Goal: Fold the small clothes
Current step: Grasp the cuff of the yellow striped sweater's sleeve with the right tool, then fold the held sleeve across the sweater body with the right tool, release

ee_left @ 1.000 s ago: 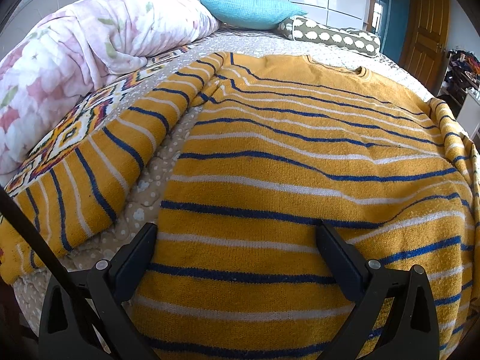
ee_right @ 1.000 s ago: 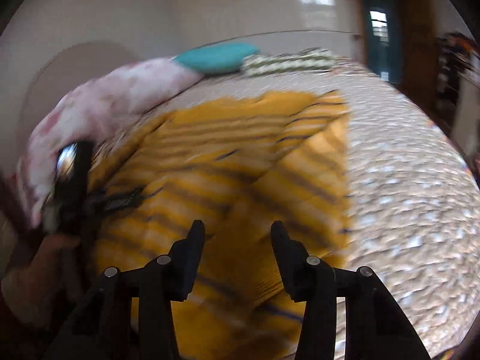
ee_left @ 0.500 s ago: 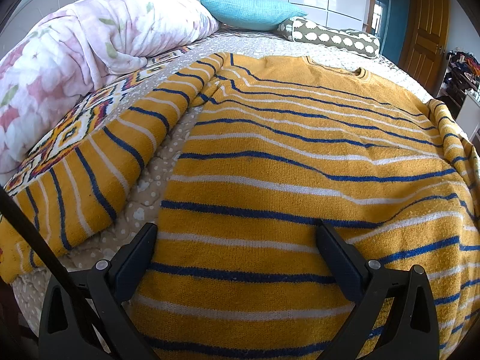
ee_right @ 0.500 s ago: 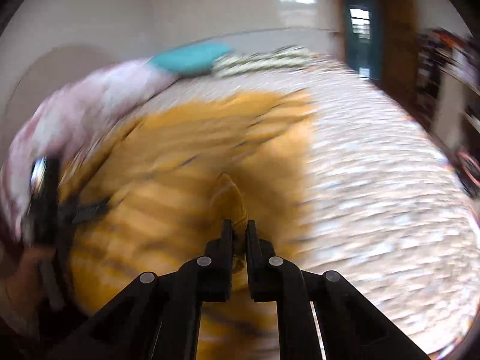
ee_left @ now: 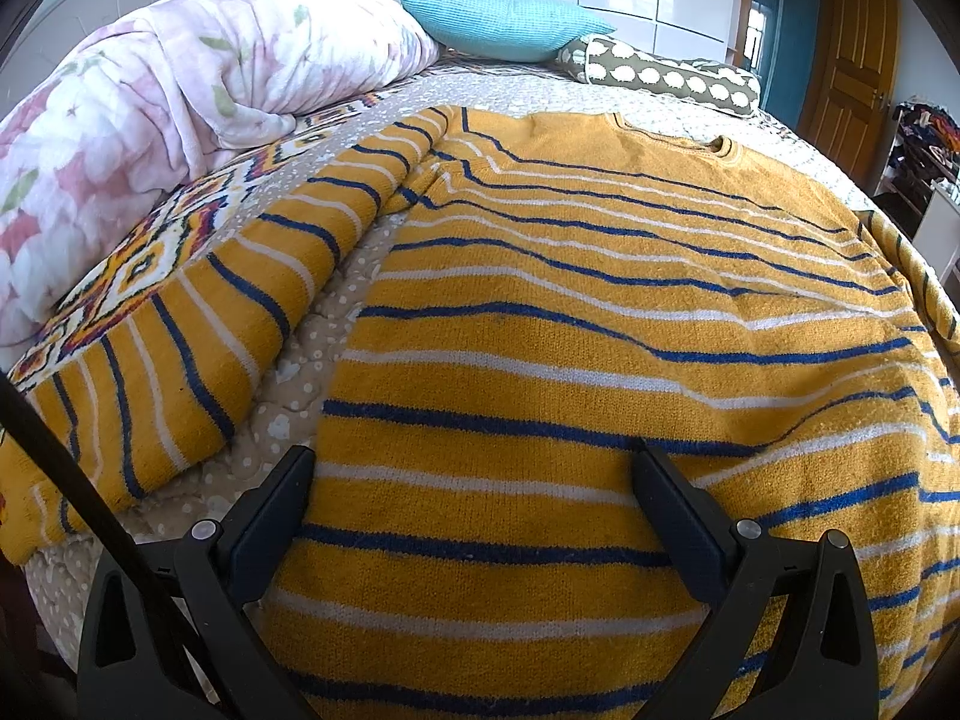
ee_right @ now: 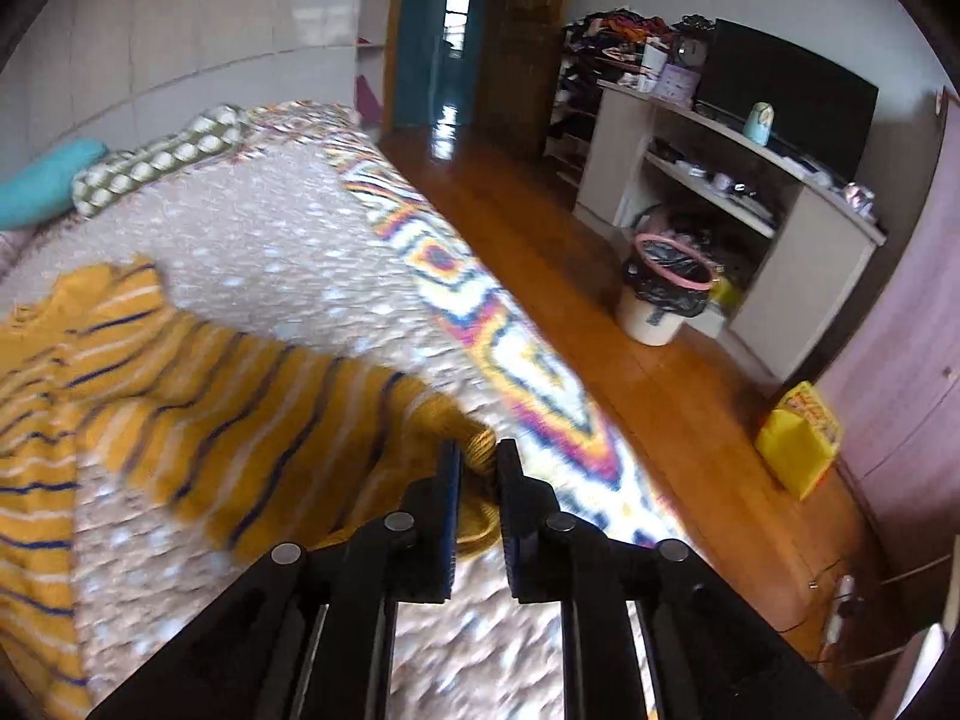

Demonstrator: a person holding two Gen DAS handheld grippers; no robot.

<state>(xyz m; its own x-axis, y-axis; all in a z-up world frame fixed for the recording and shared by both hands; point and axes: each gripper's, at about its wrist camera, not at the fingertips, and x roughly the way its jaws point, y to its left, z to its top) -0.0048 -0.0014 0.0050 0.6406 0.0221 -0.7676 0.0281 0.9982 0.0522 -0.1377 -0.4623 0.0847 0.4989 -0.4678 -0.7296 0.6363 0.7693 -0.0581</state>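
Right wrist view: the right gripper clenched the sweater cuff (yellow, striped) near the bed edge; the left gripper hovered released over its body.

A bed covered by a beige dotted quilt is seen, with a bright diamond-patterned border along its edge. A yellow striped sweater is spread flat on the quilt, one sleeve laid out to the side. A rolled floral duvet is piled beside that sleeve. At the head, a turquoise pillow and a spotted bolster are laid side by side, seemingly touching. The other sleeve, blurred, is stretched toward the patterned border.
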